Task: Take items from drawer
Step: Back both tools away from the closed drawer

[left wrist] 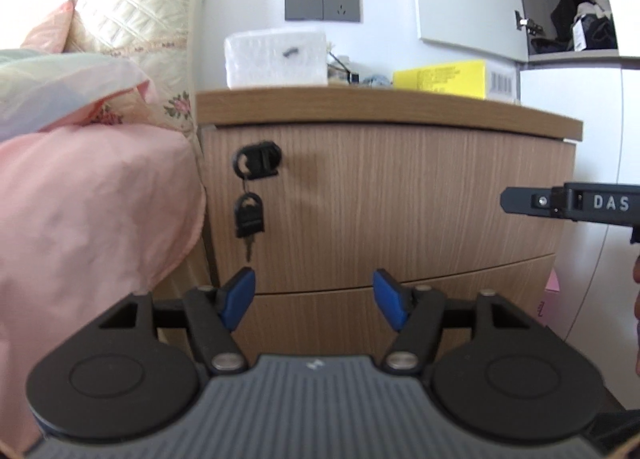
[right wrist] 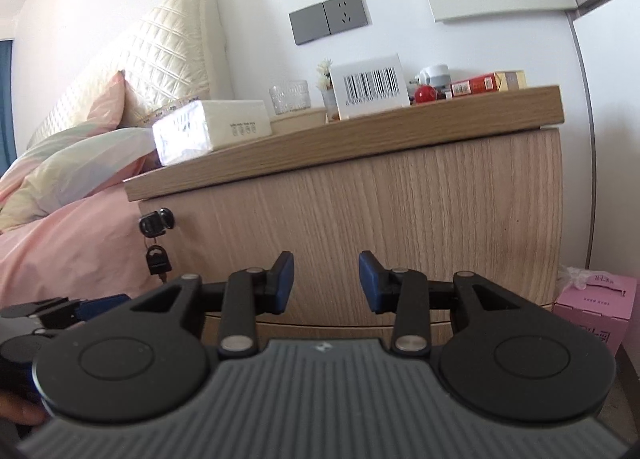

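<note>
A wooden nightstand has a shut upper drawer (left wrist: 400, 203) (right wrist: 380, 227) with a black lock and a key (left wrist: 250, 219) (right wrist: 158, 259) dangling at its left side. Below it a seam marks a lower drawer (left wrist: 340, 323). My left gripper (left wrist: 314, 293) stands open in front of the seam between the drawers, nothing between its blue pads. My right gripper (right wrist: 326, 279) is open too, facing the upper drawer front lower middle; its black finger (left wrist: 560, 203) reaches in from the right in the left wrist view. The drawers' contents are hidden.
A bed with pink sheets (left wrist: 80, 219) and pillows stands left of the nightstand. On top sit a white tissue pack (left wrist: 276, 59), a yellow box (left wrist: 444, 79), a glass cup (right wrist: 290, 97) and small items. A pink box (right wrist: 596, 307) stands on the floor at the right.
</note>
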Tool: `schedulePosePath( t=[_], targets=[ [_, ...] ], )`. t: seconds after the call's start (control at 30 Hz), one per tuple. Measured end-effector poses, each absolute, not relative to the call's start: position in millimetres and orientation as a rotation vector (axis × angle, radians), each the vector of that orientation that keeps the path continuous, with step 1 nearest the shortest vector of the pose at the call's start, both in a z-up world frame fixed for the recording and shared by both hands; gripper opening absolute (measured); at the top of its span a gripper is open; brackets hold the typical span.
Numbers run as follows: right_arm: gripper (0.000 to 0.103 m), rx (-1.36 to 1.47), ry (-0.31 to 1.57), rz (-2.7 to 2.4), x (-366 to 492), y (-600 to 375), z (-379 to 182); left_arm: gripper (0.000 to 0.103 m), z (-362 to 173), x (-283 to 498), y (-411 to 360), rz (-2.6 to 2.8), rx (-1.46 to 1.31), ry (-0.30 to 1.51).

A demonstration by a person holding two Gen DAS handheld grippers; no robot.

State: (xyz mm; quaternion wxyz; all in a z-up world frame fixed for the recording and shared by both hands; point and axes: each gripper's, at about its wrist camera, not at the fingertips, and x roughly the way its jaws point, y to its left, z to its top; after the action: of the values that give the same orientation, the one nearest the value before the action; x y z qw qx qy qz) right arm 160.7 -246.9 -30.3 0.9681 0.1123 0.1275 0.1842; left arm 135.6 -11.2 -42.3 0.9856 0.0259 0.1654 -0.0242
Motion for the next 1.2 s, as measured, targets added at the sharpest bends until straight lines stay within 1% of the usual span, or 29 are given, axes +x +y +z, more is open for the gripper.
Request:
schedulePosePath(
  t=[0.3, 0.5, 0.67, 0.9, 1.2],
  targets=[
    [0.040, 0.242, 0.245, 0.284, 116.2, -260.5, -21.9, 0.070, -26.0, 98.9, -3.0, -0.052, 0.050, 0.295],
    [0.040, 0.254, 0.217, 0.279, 81.4, -260.8, 1.8, 0.070, -8.8, 74.7, -2.4, -0.070, 0.035, 0.278],
    [0.040, 0.195, 0.218, 0.271, 56.3, -248.5, 22.7, 0.071, 6.5, 52.1, -12.9, -0.085, 0.063, 0.248],
    [0.040, 0.174, 0.195, 0.269, 15.7, -249.5, 35.2, 0.071, 19.8, 23.8, -21.2, -0.087, 0.069, 0.236],
    [0.040, 0.171, 0.156, 0.294, -19.5, -248.2, 52.2, 0.074, 40.1, -12.1, -25.4, -0.082, 0.076, 0.194]
  ],
)
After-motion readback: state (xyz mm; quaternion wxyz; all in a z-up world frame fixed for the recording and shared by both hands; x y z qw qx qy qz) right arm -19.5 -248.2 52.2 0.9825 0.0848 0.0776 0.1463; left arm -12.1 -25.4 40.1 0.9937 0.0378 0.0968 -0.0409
